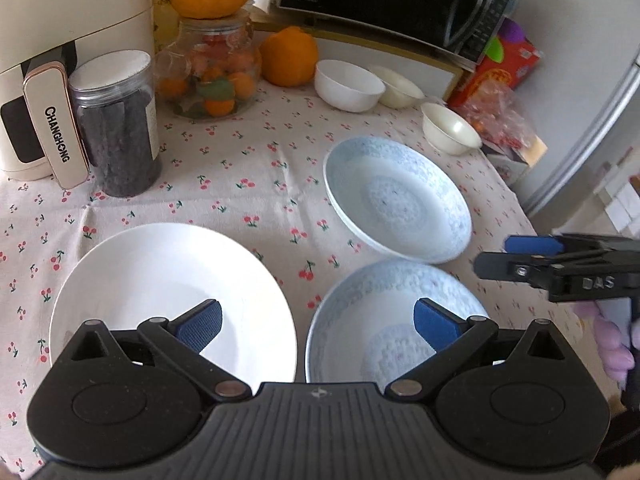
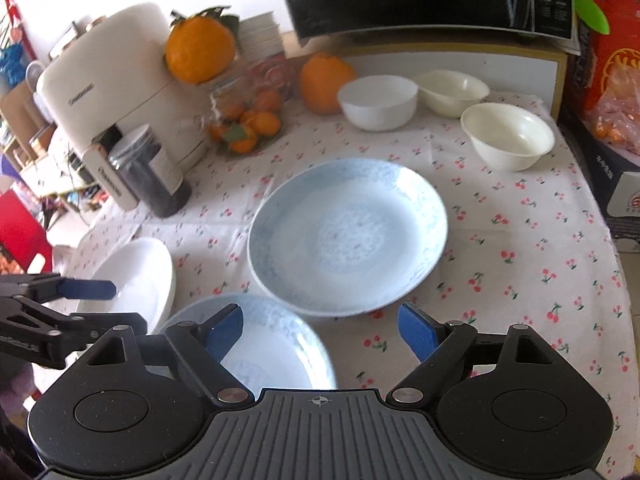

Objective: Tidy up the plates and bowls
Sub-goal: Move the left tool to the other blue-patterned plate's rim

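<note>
So the table (image 2: 520, 248) has a white cloth with little red cherries on it. Using the far blue plate (image 2: 347, 236) as the anchor: a second blue plate (image 2: 272, 344) sits just in front of it, edges nearly touching, and the white plate (image 2: 136, 276) is off to its left. Behind it to the right there are three bowls, one white bowl (image 2: 378, 102) and two cream ones (image 2: 454, 92) (image 2: 508, 136). Behind-left: a loose orange (image 2: 325, 82), a glass jar of small oranges (image 2: 248, 116), a dark-filled clear jar (image 2: 154, 176) and a cream Changhong appliance (image 2: 112, 92).
</note>
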`<action>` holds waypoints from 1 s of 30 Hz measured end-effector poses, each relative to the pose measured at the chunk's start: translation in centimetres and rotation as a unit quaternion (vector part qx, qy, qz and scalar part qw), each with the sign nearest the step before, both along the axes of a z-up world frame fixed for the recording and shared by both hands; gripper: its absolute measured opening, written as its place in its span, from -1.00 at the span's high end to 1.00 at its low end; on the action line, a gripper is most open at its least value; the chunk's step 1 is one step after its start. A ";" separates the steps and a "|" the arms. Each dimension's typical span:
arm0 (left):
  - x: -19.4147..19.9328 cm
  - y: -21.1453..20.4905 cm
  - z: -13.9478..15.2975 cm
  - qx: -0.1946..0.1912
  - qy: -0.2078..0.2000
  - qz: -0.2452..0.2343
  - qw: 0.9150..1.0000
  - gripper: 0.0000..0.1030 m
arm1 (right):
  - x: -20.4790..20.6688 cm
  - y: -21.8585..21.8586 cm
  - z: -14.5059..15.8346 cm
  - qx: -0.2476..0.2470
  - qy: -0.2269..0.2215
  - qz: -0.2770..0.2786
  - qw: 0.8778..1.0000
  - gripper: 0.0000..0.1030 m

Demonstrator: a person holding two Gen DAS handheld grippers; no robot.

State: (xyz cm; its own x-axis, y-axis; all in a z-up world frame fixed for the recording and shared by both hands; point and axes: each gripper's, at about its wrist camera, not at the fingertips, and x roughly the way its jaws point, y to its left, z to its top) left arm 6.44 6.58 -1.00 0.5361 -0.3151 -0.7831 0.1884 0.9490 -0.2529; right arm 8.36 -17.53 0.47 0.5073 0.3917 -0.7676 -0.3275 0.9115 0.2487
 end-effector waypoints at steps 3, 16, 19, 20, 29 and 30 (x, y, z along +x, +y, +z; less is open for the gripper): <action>-0.8 0.0 0.0 -0.005 0.006 -0.022 1.000 -0.95 | -0.4 0.4 -0.2 -0.005 0.002 0.009 1.000 -0.68; -3.9 -2.5 -0.6 -0.032 0.084 -0.141 0.986 -0.64 | -0.6 0.8 -1.2 0.003 0.054 0.012 0.998 -0.68; -4.0 -2.5 -1.2 -0.034 0.107 -0.146 0.983 -0.54 | -0.5 1.0 -1.6 0.001 0.067 0.016 0.998 -0.68; -4.0 -2.4 -1.4 -0.036 0.114 -0.145 0.982 -0.51 | -0.5 1.0 -1.7 0.000 0.070 0.017 0.997 -0.68; -3.9 -1.3 -3.0 -0.053 0.162 -0.111 0.979 -0.30 | -0.5 1.7 -2.8 -0.006 0.094 0.027 0.995 -0.68; -3.8 -1.3 -3.1 -0.054 0.163 -0.106 0.979 -0.29 | -0.5 1.7 -3.0 -0.007 0.098 0.028 0.995 -0.68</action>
State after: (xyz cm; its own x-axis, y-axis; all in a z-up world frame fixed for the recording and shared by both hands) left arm 2.59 5.31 -4.11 0.1771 -0.4834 -0.8573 0.2707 0.8614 -0.4298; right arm 7.85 -15.79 -2.51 0.3258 0.4035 -0.8550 -0.3238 0.8973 0.3001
